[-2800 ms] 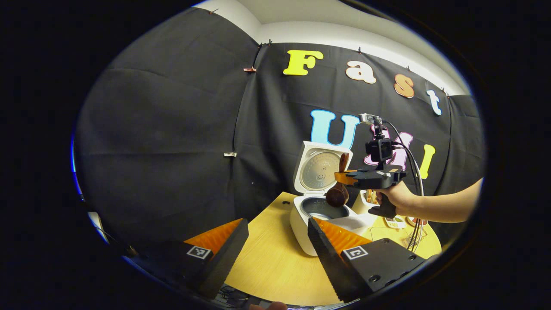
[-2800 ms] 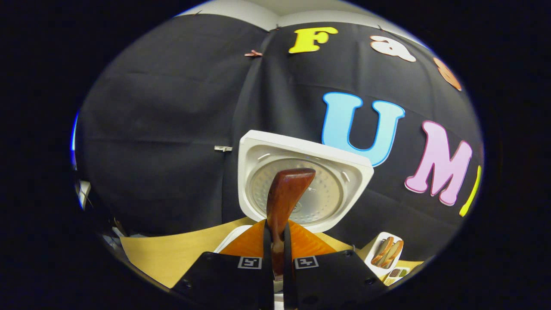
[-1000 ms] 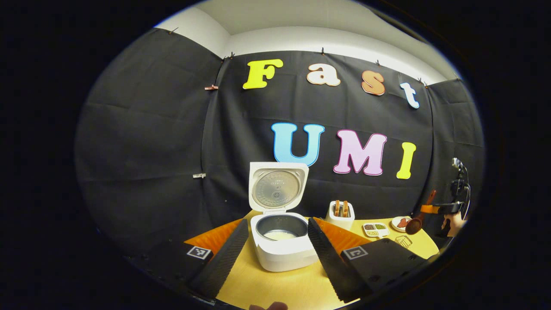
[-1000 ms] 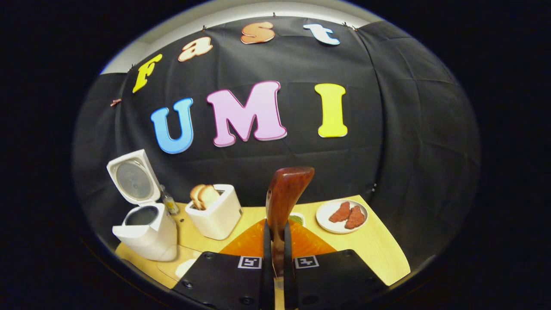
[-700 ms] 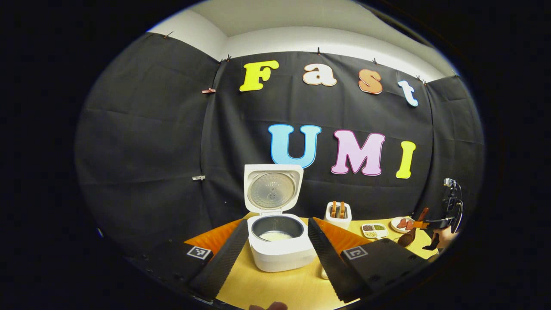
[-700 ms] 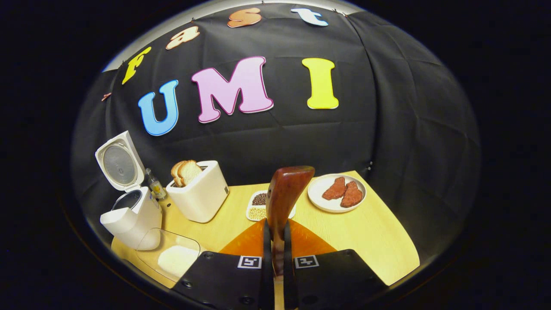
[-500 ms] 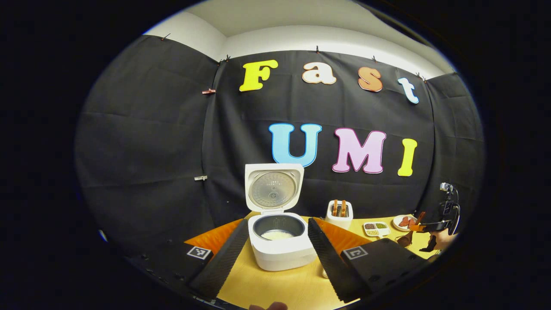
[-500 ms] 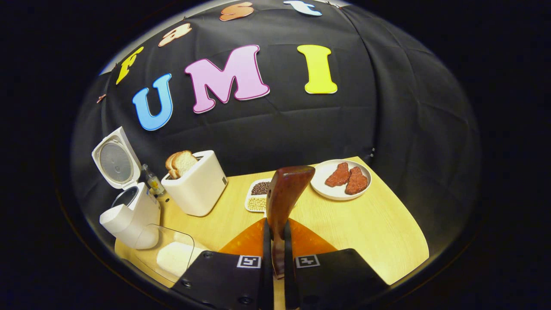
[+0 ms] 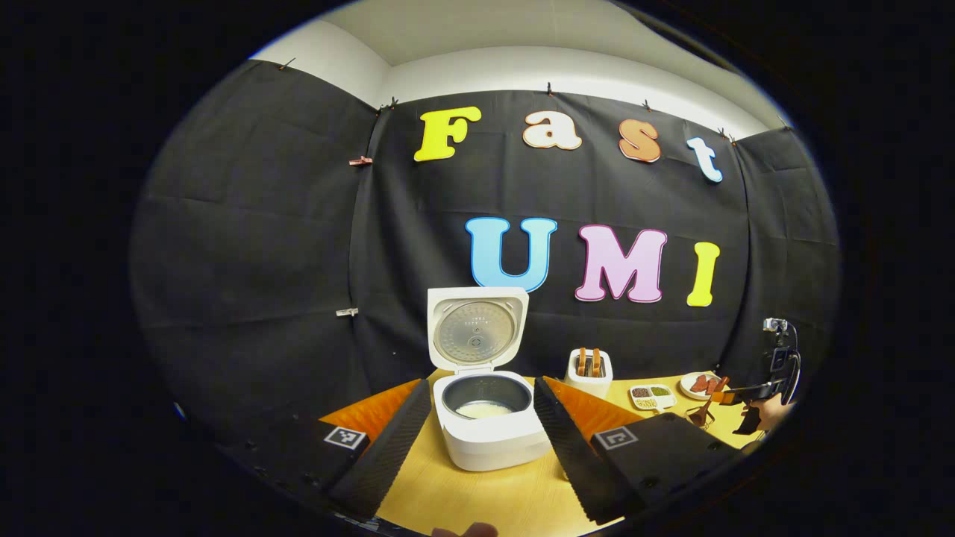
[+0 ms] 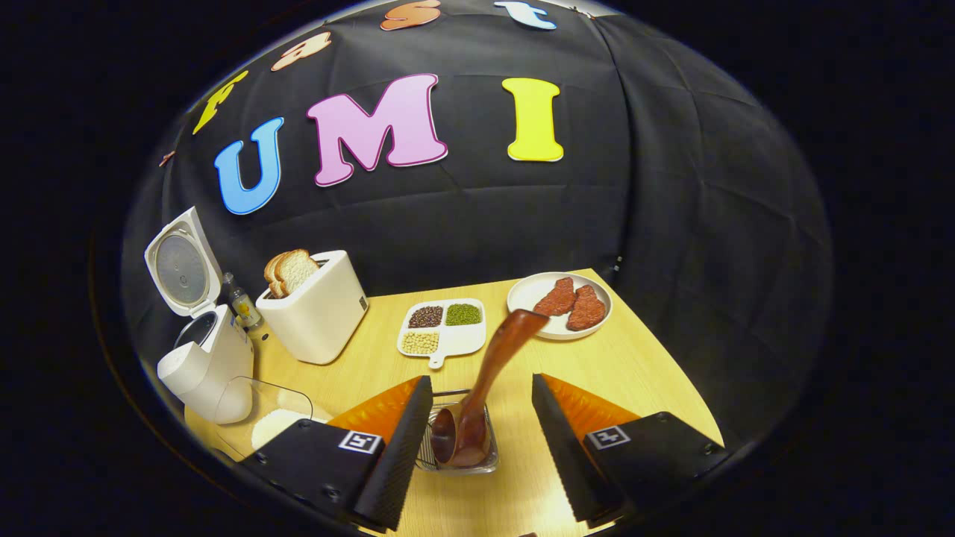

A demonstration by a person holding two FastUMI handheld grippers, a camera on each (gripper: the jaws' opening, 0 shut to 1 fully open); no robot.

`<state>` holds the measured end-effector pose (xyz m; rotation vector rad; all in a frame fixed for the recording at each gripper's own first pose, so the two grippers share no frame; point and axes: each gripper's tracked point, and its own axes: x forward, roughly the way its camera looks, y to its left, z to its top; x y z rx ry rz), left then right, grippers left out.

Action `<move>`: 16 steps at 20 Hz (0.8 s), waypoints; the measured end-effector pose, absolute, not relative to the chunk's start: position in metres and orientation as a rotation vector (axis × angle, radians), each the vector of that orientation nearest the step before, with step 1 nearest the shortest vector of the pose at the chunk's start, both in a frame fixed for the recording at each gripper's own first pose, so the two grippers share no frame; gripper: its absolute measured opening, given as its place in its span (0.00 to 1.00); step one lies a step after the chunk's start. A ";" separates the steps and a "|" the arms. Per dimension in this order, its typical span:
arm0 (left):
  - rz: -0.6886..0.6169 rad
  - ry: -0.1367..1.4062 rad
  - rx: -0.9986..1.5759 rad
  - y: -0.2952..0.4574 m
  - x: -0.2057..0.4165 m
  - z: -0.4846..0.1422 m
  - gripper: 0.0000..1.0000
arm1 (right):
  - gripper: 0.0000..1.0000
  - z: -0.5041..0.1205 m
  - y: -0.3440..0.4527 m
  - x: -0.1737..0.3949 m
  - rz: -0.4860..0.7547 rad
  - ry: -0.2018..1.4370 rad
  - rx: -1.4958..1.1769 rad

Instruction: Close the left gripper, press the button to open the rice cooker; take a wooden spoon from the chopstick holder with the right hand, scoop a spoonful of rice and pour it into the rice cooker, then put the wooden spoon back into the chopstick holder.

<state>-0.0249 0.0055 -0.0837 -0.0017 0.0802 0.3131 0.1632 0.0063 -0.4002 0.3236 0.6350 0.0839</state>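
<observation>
My right tongs gape wide, wooden spoon dropped bowl-down in the chopstick holder as required; left tongs wide, framing the open rice cooker.

In the right gripper view, the spoon stands tilted in the holder, bowl down, between the spread fingers of the right claw. Behind the holder on the tabletop lies a divided dish; right of it a plate, left of it a toaster. Farther left stands the rice cooker, lid up, with a small bottle behind it and a rice tray in front.

In the left gripper view, the cooker sits between the parted fingers of the left claw.
</observation>
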 end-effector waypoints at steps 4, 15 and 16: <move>0.273 0.056 -0.025 0.012 -0.015 -0.077 0.95 | 0.97 -0.379 -0.017 0.132 0.013 0.610 0.319; 0.087 -0.133 -0.018 0.022 0.067 0.012 0.95 | 0.97 -0.247 -0.046 0.077 -0.051 0.400 0.209; 0.063 -0.154 -0.027 0.021 0.082 0.021 0.95 | 0.98 -0.233 -0.056 0.077 -0.078 0.369 0.173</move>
